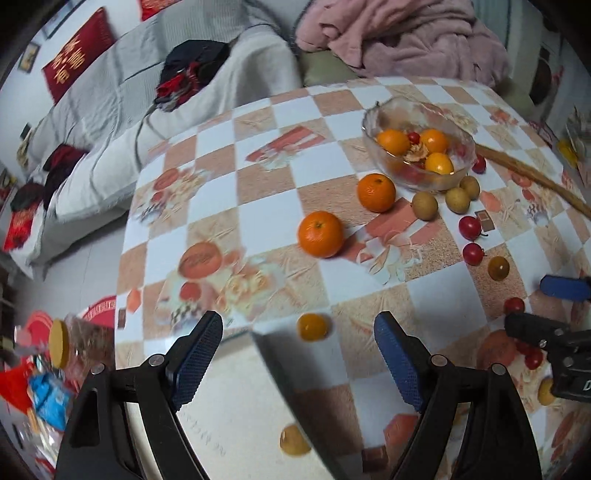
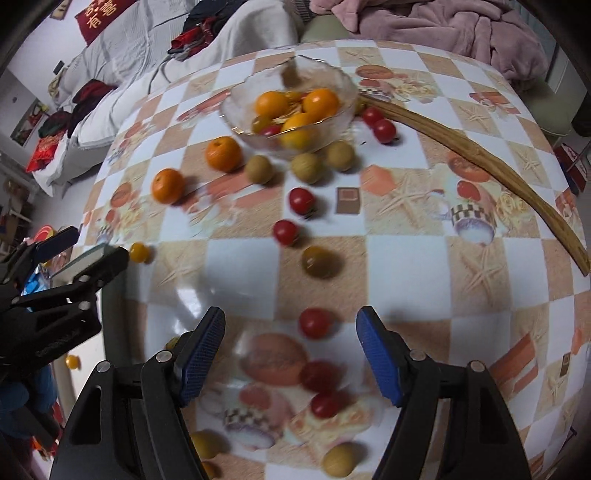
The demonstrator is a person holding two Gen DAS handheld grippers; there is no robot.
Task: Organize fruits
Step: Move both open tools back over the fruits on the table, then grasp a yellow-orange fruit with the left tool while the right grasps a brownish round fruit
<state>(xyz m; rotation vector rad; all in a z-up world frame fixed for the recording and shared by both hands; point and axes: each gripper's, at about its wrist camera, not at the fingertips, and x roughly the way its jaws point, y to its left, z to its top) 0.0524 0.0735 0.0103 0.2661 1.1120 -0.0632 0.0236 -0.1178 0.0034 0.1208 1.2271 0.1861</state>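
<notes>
A glass bowl point(image 1: 419, 142) holds oranges and small tomatoes on the checked table; it also shows in the right wrist view point(image 2: 291, 99). Two oranges point(image 1: 320, 233) point(image 1: 376, 192) lie loose in front of it. Brown longans point(image 1: 424, 200), red cherry tomatoes point(image 1: 470, 226) and yellow ones point(image 1: 312, 326) are scattered around. My left gripper point(image 1: 299, 334) is open and empty above the table's near edge, with a small yellow tomato between its fingertips' line. My right gripper point(image 2: 291, 326) is open and empty, with a red cherry tomato point(image 2: 316, 323) between its fingers.
A long wooden stick point(image 2: 480, 158) lies across the table's right side. A grey-covered sofa point(image 1: 110, 122) with clothes and a pink blanket point(image 1: 402, 33) stand behind the table. A jar and bags point(image 1: 59, 343) sit off the table's left edge.
</notes>
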